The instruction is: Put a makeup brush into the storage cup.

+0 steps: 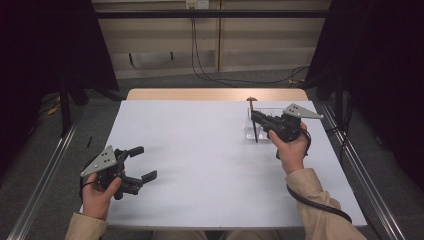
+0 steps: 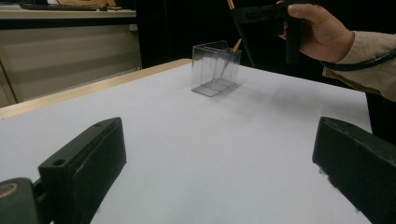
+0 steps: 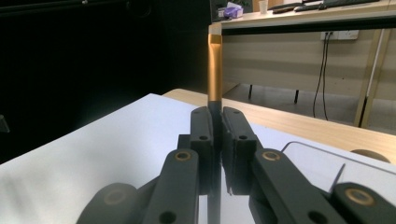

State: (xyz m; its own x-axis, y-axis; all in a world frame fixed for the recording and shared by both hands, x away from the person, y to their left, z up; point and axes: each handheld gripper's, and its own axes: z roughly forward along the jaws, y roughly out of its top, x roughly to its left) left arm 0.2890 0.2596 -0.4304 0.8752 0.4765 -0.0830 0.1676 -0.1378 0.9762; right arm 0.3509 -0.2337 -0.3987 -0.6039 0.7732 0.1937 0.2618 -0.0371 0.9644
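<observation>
1. holding item: right gripper (image 1: 256, 119), jaws closed tight on the dark shaft of a slim brush (image 3: 215, 70); the pads (image 3: 201, 135) press it from both sides, and its copper-coloured ferrule rises above them in the right gripper view.
2. landmark: clear plastic holder (image 1: 260, 122), an open-topped rectangular box standing upright on the white table (image 1: 200, 165), on the person's right-hand half toward the far edge.
3. brush position relative to the holder: in the high view the brush (image 1: 254, 122) stands near upright at the holder's left end, its lower tip down at about the level of the holder's base. whether that tip is inside the walls or just beside them cannot be told from that view. in the left gripper view the shaft (image 2: 240, 35) slants down toward the holder's (image 2: 215, 67) open top, and an orange-tinted shape shows through the clear wall.
4. idle item: left gripper (image 1: 142, 163), jaws wide apart with nothing between them, held low over the table, well apart from the holder on its near left side.
5. status, judged: pickup done; carry to the holder done or nearly so; insertion in hand.
6. outstanding, judged: seat the brush fully inside the holder, part the right jaws, lift the gripper clear without tipping the light box.
7. other contents: a second small brownish item shows at the holder's far side; identity unclear.
</observation>
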